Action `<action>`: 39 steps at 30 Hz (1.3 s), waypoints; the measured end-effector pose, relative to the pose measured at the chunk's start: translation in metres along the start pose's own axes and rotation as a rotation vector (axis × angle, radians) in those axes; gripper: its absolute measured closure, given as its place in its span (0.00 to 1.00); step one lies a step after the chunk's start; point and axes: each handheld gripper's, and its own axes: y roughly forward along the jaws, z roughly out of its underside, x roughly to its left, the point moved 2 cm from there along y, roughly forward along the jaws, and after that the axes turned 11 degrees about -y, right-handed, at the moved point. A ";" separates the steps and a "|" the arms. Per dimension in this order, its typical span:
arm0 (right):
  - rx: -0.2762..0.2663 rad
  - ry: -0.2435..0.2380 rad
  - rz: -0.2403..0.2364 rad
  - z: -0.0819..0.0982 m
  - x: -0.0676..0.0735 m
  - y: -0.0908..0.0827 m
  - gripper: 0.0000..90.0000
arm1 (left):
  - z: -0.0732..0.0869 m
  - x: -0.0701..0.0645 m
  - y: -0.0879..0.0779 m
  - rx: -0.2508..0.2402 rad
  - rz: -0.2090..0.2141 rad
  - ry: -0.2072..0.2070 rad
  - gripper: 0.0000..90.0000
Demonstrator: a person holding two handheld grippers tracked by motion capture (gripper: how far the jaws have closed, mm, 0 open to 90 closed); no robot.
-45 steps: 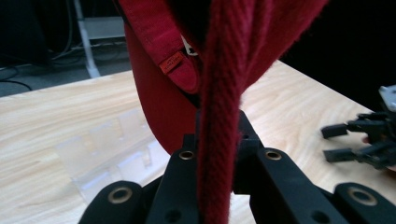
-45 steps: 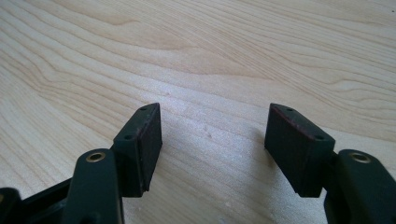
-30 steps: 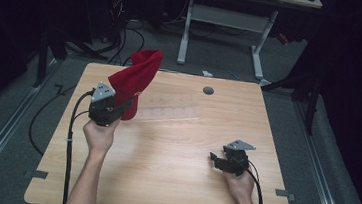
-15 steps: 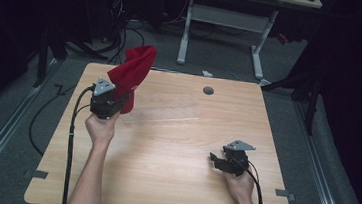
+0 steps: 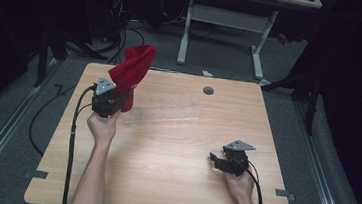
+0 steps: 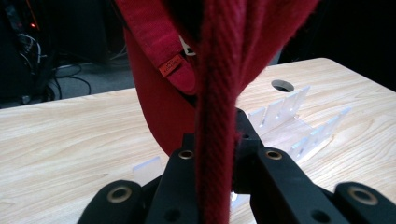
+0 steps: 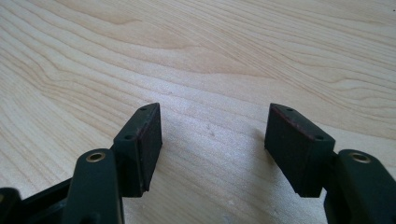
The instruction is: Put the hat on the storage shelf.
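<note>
A red cloth [image 5: 132, 72] with a small orange tag [image 6: 170, 66] stands up from my left gripper [image 5: 123, 98] over the table's far left part. In the left gripper view the jaws are shut on a thick fold of the red cloth [image 6: 215, 116], which rises straight up between them. A clear plastic rack [image 5: 165, 111] with upright slats lies flat on the table just right of that gripper and shows again behind the cloth as the rack [image 6: 292, 125]. My right gripper [image 5: 217, 161] rests low near the front right, open over bare wood, its pads [image 7: 148, 140] wide apart.
The wooden table [image 5: 161, 180] has a round cable hole [image 5: 208, 90] near its far edge. A black cable [image 5: 71, 136] trails from the left gripper off the front left. Beyond the table stand another desk's white legs [image 5: 257, 44] and tangled floor cables [image 5: 120, 31].
The left gripper has shifted slightly with the red cloth, which now stands narrower and more upright above it. The right gripper has not moved.
</note>
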 end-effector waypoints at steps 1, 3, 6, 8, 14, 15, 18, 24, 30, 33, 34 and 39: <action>0.000 0.000 0.000 0.000 0.000 0.000 0.41 | 0.000 0.001 0.000 0.000 -0.001 -0.002 0.94; 0.000 0.000 0.000 0.000 0.000 0.000 0.41 | 0.000 0.001 0.001 -0.001 -0.003 0.002 0.94; 0.000 0.000 0.000 0.000 0.000 0.000 0.41 | 0.002 0.002 0.002 0.002 -0.007 0.016 0.94; 0.000 -0.001 0.000 0.000 0.000 0.000 0.41 | 0.005 0.004 0.004 0.005 -0.013 0.018 0.94; 0.000 -0.001 0.000 0.000 0.000 0.000 0.41 | 0.011 0.011 0.005 -0.017 -0.019 -0.020 0.94; 0.000 -0.001 0.000 0.000 0.000 0.000 0.41 | 0.011 0.012 0.004 -0.022 -0.020 -0.028 0.94; 0.000 -0.001 0.000 0.000 0.000 0.000 0.41 | 0.012 0.013 0.002 -0.016 -0.024 -0.024 0.94; 0.000 -0.002 0.000 0.000 0.000 0.000 0.41 | 0.016 0.019 -0.001 -0.007 -0.037 -0.041 0.94; -0.001 -0.002 0.000 0.000 0.000 0.000 0.41 | 0.022 0.027 -0.003 0.005 -0.058 -0.064 0.93; 0.000 -0.002 0.000 0.000 0.000 0.000 0.41 | 0.024 0.031 -0.004 0.009 -0.062 -0.081 0.93; 0.000 -0.002 0.000 0.000 0.000 0.000 0.41 | 0.025 0.032 -0.004 0.012 -0.062 -0.087 0.93; 0.000 -0.002 0.000 0.000 0.000 0.000 0.41 | 0.026 0.032 -0.005 0.029 -0.068 -0.086 0.92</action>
